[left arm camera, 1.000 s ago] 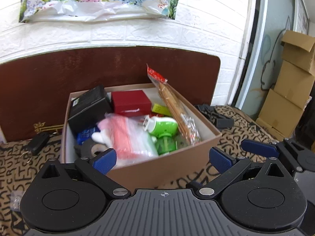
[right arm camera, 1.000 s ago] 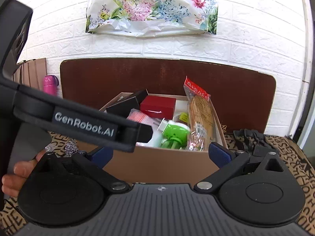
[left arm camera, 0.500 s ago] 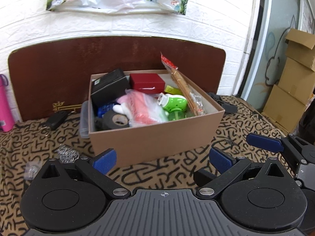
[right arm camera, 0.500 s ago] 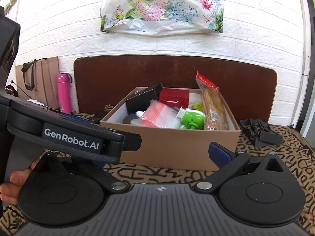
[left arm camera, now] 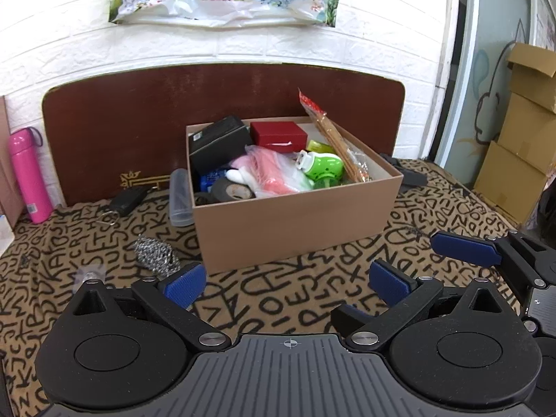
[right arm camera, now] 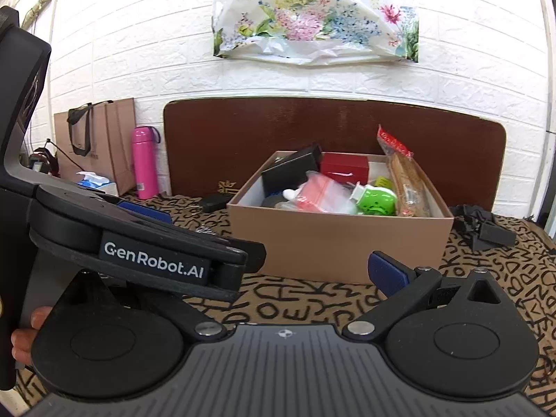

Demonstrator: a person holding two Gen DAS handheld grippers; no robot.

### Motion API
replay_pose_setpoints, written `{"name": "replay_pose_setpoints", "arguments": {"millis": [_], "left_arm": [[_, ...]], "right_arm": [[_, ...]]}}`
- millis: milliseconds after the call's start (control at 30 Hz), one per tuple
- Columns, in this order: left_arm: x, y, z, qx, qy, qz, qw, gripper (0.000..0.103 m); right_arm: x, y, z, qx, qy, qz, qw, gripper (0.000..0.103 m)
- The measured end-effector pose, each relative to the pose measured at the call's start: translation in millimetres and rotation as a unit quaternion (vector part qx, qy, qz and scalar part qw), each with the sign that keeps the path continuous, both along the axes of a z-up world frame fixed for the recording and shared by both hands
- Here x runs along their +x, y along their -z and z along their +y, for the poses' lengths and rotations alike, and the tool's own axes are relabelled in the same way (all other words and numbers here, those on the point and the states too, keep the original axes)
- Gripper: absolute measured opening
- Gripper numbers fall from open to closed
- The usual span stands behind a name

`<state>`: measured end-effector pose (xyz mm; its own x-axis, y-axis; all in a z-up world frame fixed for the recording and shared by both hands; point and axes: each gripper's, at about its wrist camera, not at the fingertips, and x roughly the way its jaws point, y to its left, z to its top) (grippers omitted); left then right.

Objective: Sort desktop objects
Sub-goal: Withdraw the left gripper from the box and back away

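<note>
A brown cardboard box (left arm camera: 295,222) stands on the patterned cloth, full of items: a black box (left arm camera: 219,142), a red box (left arm camera: 278,135), a pink plastic bag (left arm camera: 271,173), a green gadget (left arm camera: 325,170), a tape roll (left arm camera: 232,191) and a long snack packet (left arm camera: 337,142). The box also shows in the right wrist view (right arm camera: 340,243). My left gripper (left arm camera: 288,279) is open and empty, in front of the box. My right gripper (right arm camera: 305,267) is open and empty; the left gripper's body (right arm camera: 139,243) hides its left finger.
Left of the box lie a clear plastic case (left arm camera: 180,198), a black key fob (left arm camera: 127,199), a steel scourer (left arm camera: 154,253) and a small clear packet (left arm camera: 90,272). A pink bottle (left arm camera: 29,173) stands at far left. Black parts (right arm camera: 486,226) lie right of the box.
Both grippers have pulled back from the box, which now looks smaller and farther off. More of the cloth and the loose items at left have come into view. Both stay open.
</note>
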<state>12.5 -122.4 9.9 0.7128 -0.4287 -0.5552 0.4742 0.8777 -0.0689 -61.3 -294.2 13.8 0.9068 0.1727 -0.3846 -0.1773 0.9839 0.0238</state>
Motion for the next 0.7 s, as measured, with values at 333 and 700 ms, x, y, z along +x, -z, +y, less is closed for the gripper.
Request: {"name": "replay_pose_setpoints", "arguments": {"millis": [333,700], "left_arm": [[-7,9,24,0.013,-0.026,0.012,0.9995,0.103],[-7,15,50,0.015,-0.047,0.021,0.9986,0.103]], "right_arm": [[-1,7,31,0.0,-0.04,0.021,0.999,0.103],[5,11,62,-0.004,-0.085,0.038,0.996,0.103]]}}
